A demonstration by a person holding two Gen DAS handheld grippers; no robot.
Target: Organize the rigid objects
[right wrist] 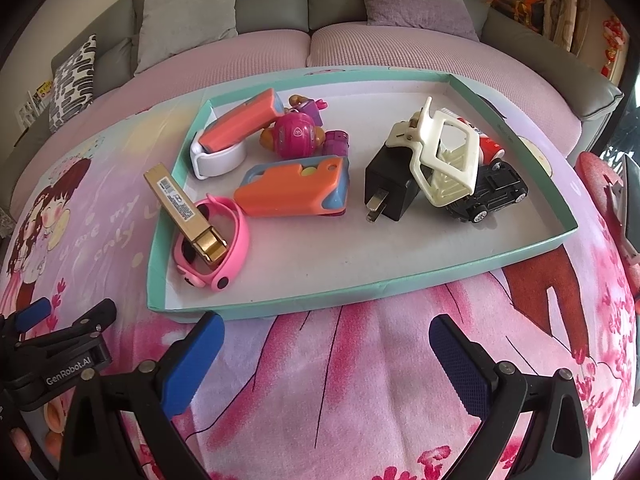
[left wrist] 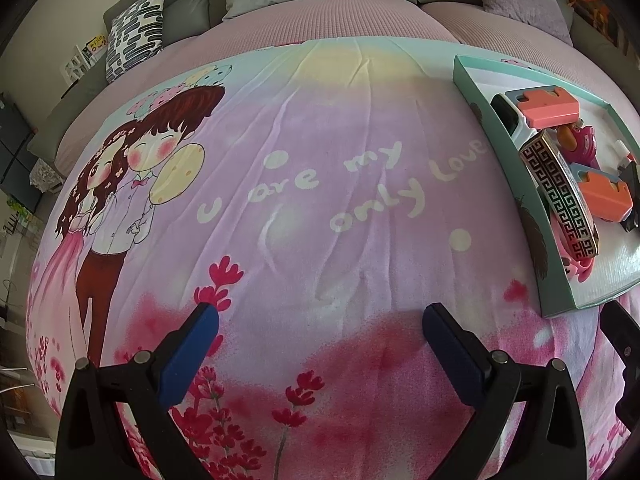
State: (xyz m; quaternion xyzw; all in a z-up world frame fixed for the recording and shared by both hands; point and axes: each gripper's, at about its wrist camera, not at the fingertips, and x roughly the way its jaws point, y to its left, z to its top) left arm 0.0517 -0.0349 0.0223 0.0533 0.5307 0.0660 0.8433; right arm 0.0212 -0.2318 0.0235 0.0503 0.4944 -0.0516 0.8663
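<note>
Right hand-held gripper (right wrist: 326, 354) spread, empty; teal tray (right wrist: 360, 294) ahead, toy-crowded.

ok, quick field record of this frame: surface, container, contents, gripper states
surface: printed pink blanket in front of a sofa
container: shallow teal tray
contents: black plug adapter, white hair claw clip, black toy car, pink watch, gold box propped on the tray rim, orange toys, pink toy figure
left gripper: open, empty, beside the tray
right gripper: open, empty, facing the tray
</note>
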